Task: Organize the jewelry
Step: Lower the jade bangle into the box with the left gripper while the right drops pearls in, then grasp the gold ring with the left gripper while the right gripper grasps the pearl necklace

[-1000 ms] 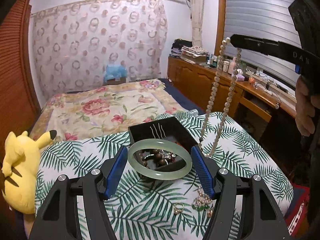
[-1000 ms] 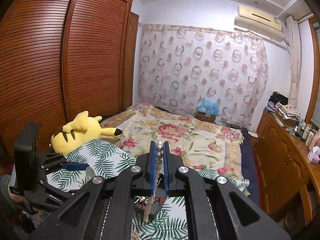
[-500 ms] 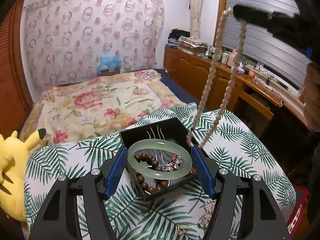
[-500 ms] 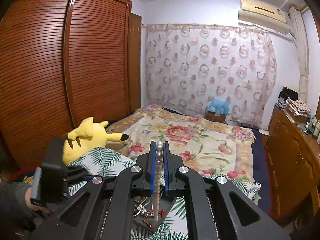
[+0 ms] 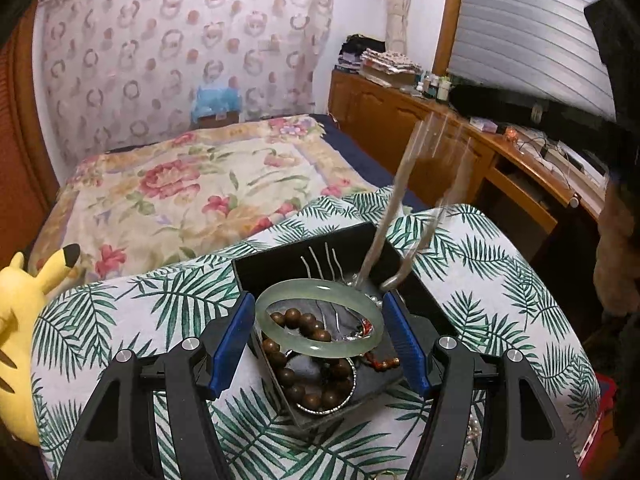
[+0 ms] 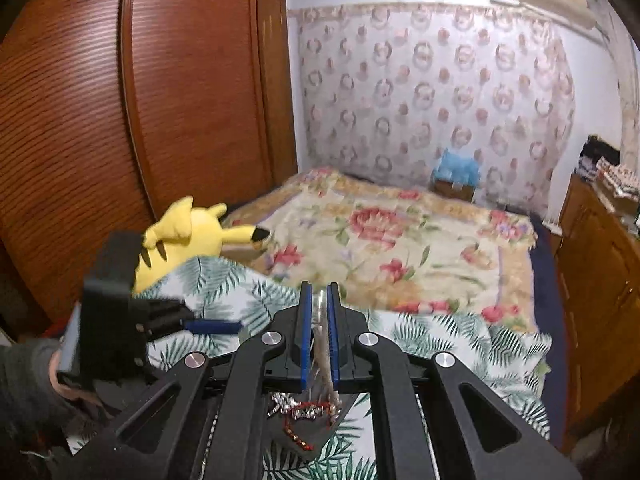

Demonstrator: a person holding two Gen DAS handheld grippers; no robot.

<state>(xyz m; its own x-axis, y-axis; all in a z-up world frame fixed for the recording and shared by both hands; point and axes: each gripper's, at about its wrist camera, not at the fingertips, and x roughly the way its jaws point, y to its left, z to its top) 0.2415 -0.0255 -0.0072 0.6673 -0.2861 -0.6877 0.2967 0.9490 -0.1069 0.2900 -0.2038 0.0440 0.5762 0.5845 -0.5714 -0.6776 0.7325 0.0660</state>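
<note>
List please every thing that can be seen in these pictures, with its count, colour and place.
bangle: one, pale green, held in left claw over box
bead necklace: one, pale, blurred, hangs from right claw into box
box: one, black, on leaf-print cloth
wooden beads: one string, brown, inside box
plush toy: one, yellow, beside cloth
left claw: blue pads, shut on bangle
right claw: blue pads, shut on necklace
</note>
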